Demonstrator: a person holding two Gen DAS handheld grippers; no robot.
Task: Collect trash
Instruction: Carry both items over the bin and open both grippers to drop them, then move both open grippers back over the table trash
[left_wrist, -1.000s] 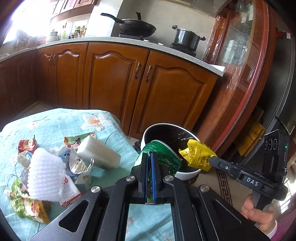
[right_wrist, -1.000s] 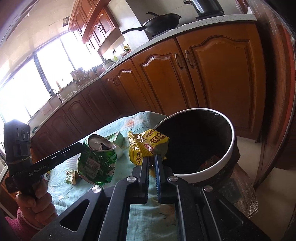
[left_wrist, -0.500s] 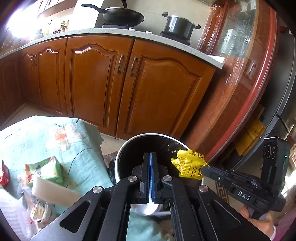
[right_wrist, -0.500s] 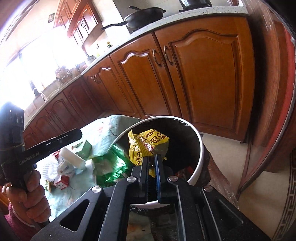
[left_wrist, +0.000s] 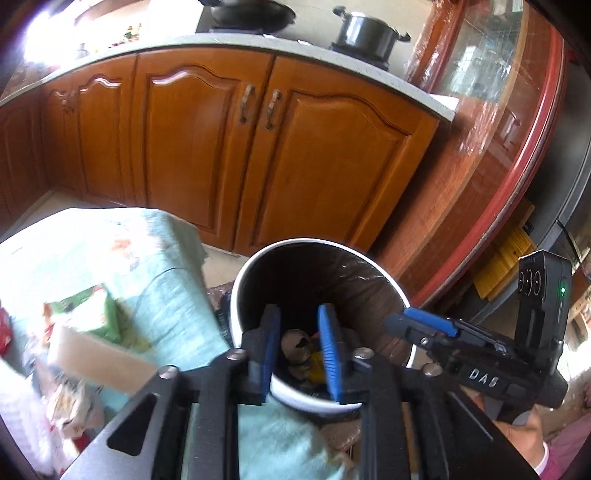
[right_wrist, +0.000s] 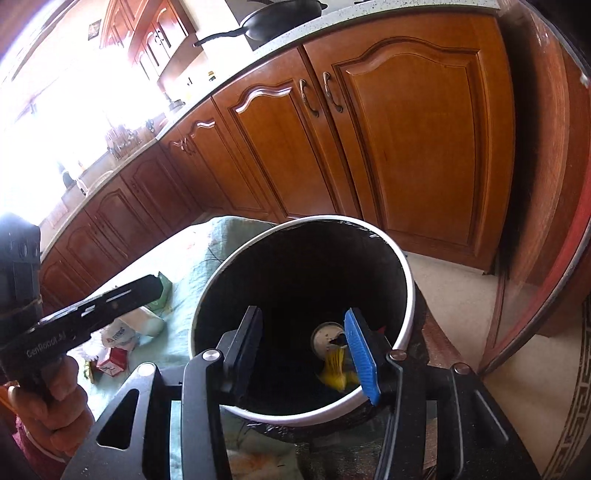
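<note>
A white-rimmed bin (left_wrist: 236, 310) with a dark liner stands beside the table. My left gripper (left_wrist: 300, 341) hangs over its mouth, jaws opening, nothing between the blue pads. Below it in the bin lie a crushed can (left_wrist: 295, 345) and a yellow wrapper (left_wrist: 317, 369). My right gripper (right_wrist: 304, 334) is over the same bin (right_wrist: 406, 295), jaws opening and empty. The can (right_wrist: 327, 338) and yellow wrapper (right_wrist: 334, 369) show at the bottom. Each view catches the other gripper, the right gripper (left_wrist: 402, 325) at the right and the left gripper (right_wrist: 155, 286) at the left.
A table with a pale green cloth (left_wrist: 155, 266) sits left of the bin, carrying a green carton (left_wrist: 92, 310), a white foam block (left_wrist: 92, 358) and a red packet (right_wrist: 114, 362). Wooden kitchen cabinets (left_wrist: 221, 147) stand behind. A glass-fronted cabinet (left_wrist: 480, 110) curves along the right.
Both grippers moved over the bin and their jaws opened. The green can left the left gripper and the yellow wrapper left the right one; both now lie in the bin.
</note>
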